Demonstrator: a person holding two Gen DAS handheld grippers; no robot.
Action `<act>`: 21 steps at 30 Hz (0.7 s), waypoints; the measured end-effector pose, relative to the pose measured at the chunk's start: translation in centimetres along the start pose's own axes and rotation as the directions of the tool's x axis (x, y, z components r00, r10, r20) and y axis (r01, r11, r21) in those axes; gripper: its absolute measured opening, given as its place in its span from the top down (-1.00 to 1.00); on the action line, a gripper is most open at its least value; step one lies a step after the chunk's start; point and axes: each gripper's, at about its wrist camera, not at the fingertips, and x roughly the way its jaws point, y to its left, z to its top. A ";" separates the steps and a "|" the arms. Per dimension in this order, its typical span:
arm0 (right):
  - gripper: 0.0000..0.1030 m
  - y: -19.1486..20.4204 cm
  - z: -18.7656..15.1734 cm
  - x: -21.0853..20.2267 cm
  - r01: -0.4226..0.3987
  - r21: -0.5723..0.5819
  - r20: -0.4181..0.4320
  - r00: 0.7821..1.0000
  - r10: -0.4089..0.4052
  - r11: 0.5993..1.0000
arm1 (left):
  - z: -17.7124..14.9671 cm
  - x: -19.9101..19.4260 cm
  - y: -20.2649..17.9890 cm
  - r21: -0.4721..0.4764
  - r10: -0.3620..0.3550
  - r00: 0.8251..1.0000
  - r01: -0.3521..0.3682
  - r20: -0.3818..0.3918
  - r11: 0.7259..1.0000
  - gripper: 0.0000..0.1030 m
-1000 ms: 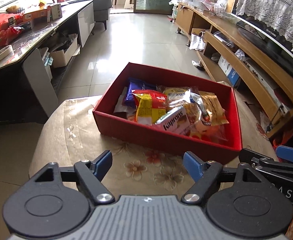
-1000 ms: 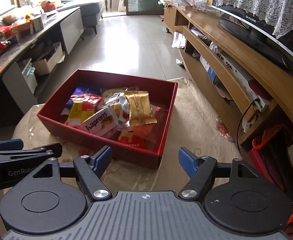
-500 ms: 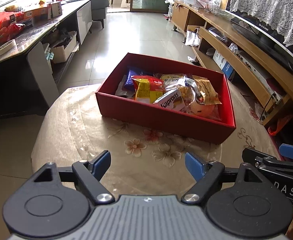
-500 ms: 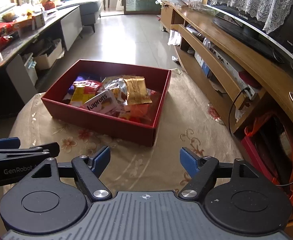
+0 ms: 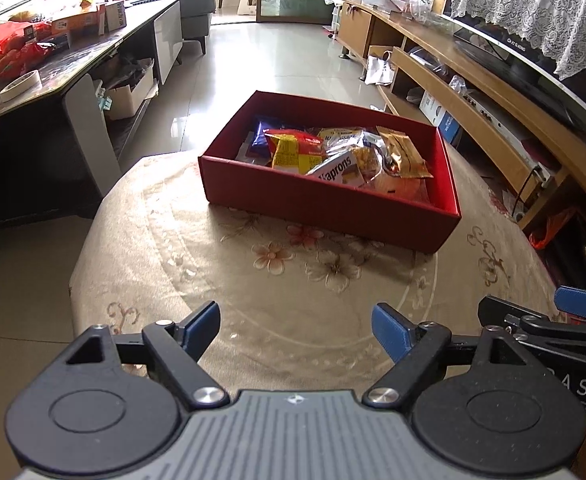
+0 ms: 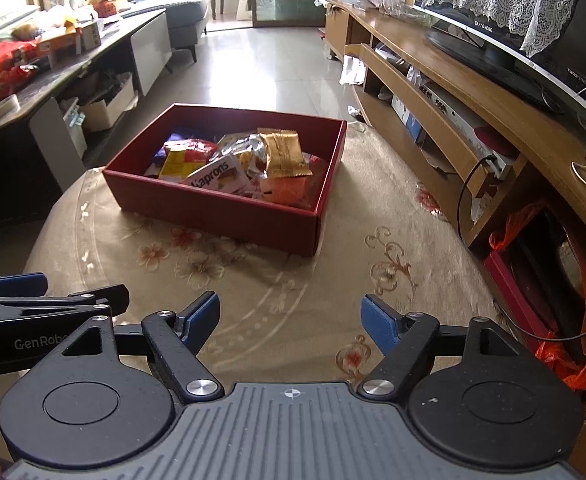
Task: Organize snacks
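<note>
A red box (image 5: 333, 204) (image 6: 221, 210) sits on the far part of a round table with a beige floral cloth (image 5: 277, 280) (image 6: 293, 292). It holds several snack packs, among them a white Kaprons pack (image 5: 339, 168) (image 6: 215, 176), a gold pack (image 5: 403, 152) (image 6: 283, 152) and a yellow-red pack (image 5: 293, 150) (image 6: 183, 158). My left gripper (image 5: 296, 330) is open and empty over the near table edge. My right gripper (image 6: 289, 322) is open and empty beside it, to its right.
A long wooden TV bench (image 6: 473, 92) with a TV (image 6: 505, 52) runs along the right. A dark low table (image 5: 53, 68) with clutter stands at the left. Tiled floor (image 5: 277, 60) lies beyond the round table. An orange bag (image 6: 573, 356) lies at the right.
Both grippers have pulled back from the red box, which now looks smaller and farther. Both stay open and empty.
</note>
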 end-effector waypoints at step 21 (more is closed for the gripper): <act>-0.61 0.1 -1.3 -1.1 -0.026 -0.018 0.005 1.000 0.026 0.999 | -2.0 -1.6 0.0 -0.008 0.016 0.999 -0.016 0.037 1.000 -0.56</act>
